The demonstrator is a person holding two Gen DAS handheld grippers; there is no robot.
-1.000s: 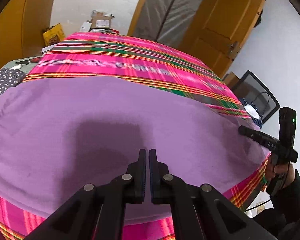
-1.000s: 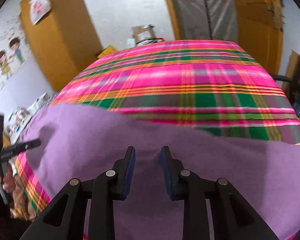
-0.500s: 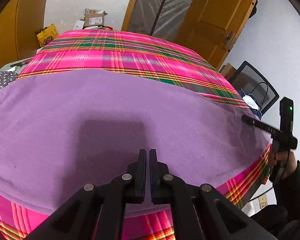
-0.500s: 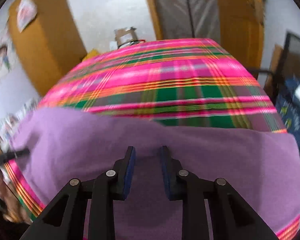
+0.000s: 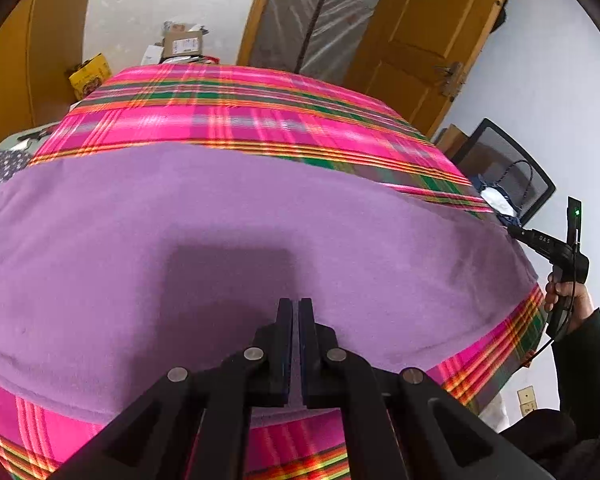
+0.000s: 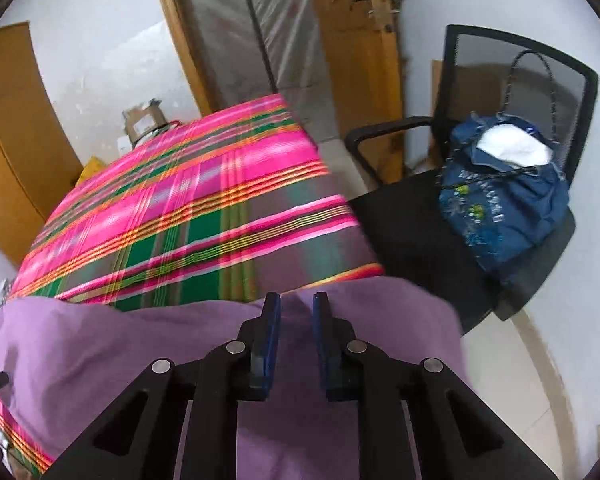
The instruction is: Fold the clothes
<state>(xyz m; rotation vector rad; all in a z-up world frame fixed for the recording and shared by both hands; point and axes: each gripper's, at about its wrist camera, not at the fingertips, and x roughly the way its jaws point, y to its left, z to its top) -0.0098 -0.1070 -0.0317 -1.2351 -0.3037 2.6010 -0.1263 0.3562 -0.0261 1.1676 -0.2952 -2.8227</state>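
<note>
Purple cloth [image 5: 228, 240] spread flat over the plaid-covered desk [image 5: 260, 120], long axis running side to side; left tongs [image 5: 294, 308] pressed together over its near middle, right tongs [image 6: 296, 304] closing, nothing between them yet, nearest its right-hand far corner.

A pink, green and orange plaid cloth [image 5: 236, 120] covers the table. Beside its far corner stands a black mesh office chair [image 6: 512, 80], and a blue denim bag [image 6: 504, 208] with something white in its open top sits on the seat. Behind are a wooden door [image 5: 428, 28], a plastic-covered doorway [image 6: 268, 28] and cardboard boxes [image 5: 182, 42] on the floor
</note>
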